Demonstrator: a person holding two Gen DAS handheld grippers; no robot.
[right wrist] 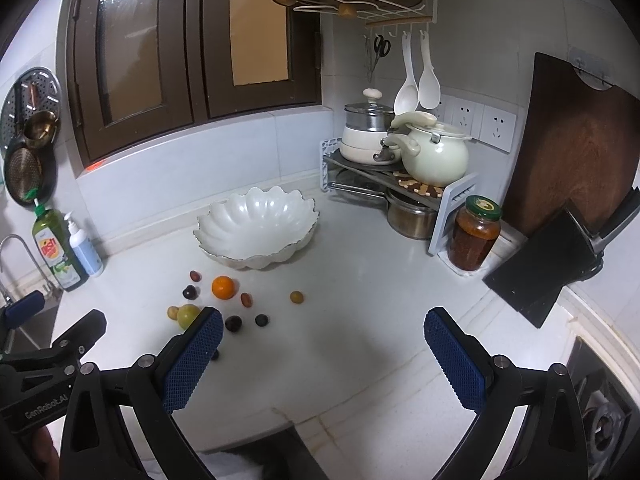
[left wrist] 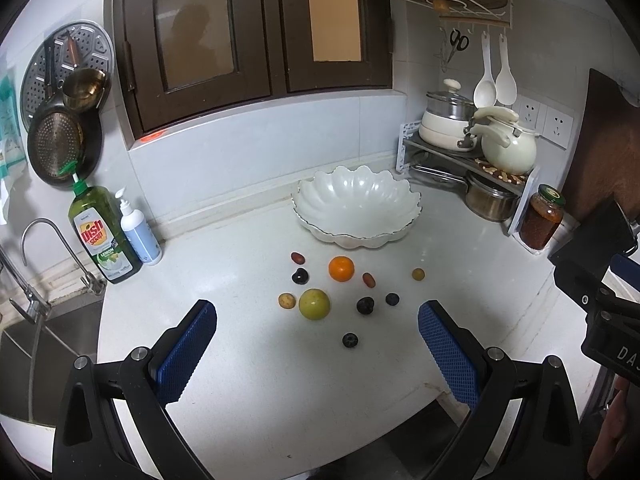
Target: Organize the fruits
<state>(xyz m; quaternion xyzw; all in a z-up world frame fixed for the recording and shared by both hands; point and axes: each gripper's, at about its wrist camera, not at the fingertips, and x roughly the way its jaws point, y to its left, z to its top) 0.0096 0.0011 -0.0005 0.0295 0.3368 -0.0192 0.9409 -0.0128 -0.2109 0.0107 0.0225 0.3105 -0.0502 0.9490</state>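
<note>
A white scalloped bowl (left wrist: 357, 206) (right wrist: 256, 226) stands empty at the back of the white counter. In front of it lie loose fruits: an orange (left wrist: 341, 268) (right wrist: 223, 287), a green-yellow round fruit (left wrist: 314, 304) (right wrist: 188, 315), several dark plums and grapes (left wrist: 365, 305), and small yellow-brown fruits (left wrist: 418, 274) (right wrist: 296, 297). My left gripper (left wrist: 318, 322) hangs open above the near counter, short of the fruits. My right gripper (right wrist: 323, 332) is open too, to the right of the fruits; its left finger hides one dark fruit partly.
Dish soap (left wrist: 102, 236) and a pump bottle (left wrist: 140, 232) stand by the sink (left wrist: 40, 336) at left. A pot rack (right wrist: 400, 176), a jar (right wrist: 474, 238) and a wooden cutting board (right wrist: 576, 152) fill the right corner. A stove burner (right wrist: 604, 420) sits at far right.
</note>
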